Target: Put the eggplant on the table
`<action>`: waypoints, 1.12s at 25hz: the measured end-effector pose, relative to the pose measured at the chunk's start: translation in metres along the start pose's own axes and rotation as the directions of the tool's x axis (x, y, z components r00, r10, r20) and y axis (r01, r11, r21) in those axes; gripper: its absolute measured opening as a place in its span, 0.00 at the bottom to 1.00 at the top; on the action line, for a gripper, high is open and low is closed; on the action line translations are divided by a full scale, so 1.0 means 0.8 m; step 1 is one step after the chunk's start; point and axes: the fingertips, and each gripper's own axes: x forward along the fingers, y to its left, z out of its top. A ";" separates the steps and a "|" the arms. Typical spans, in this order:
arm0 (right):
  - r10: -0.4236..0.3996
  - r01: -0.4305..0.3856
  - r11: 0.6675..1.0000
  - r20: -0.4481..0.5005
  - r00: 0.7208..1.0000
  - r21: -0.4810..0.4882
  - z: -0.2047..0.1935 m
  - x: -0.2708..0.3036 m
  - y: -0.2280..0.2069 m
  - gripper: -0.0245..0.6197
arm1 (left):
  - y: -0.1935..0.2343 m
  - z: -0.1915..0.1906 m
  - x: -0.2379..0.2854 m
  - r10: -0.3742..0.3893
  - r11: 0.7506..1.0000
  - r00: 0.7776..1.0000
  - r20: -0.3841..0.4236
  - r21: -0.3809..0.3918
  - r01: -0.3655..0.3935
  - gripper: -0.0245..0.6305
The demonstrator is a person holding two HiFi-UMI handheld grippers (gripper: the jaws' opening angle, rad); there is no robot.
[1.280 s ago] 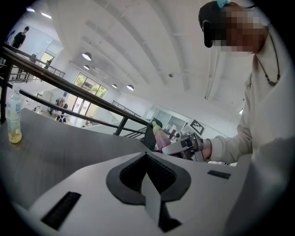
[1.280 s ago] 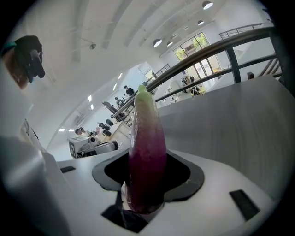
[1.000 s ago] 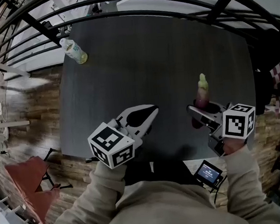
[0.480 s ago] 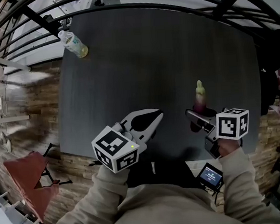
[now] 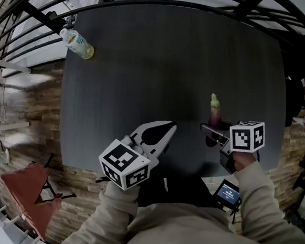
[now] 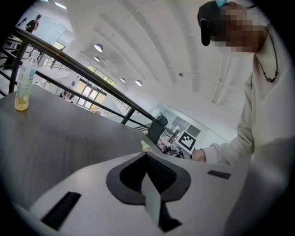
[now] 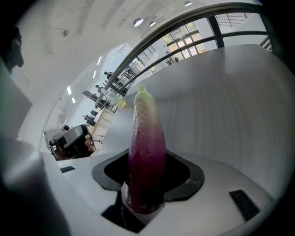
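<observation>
The right hand-held gripper [image 5: 211, 131] clamps the eggplant [image 7: 146, 152] upright over the counter's [image 5: 153, 66] near edge, toward its right corner, apparently not yet set down; the left hand-held gripper [image 5: 168, 127] is closed and empty; release remains.

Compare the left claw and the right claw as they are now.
The left claw has its jaws together with nothing between them; the right claw clamps the eggplant, green tip outward. Over the table, the left claw sits near the middle, the right claw further right. Both are white and carry a marker cube.
</observation>
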 end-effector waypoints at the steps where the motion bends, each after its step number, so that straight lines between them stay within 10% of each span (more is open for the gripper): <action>1: -0.010 0.010 1.000 -0.007 1.000 0.004 -0.003 0.004 -0.006 0.37 | 0.002 -0.002 0.001 0.000 1.000 1.000 0.000 -0.005 0.000 0.05; 28: -0.275 0.285 0.958 -0.198 0.941 0.028 -0.074 0.030 -0.106 0.39 | 0.008 -0.002 -0.004 -0.047 0.997 0.999 0.014 -0.052 0.048 0.05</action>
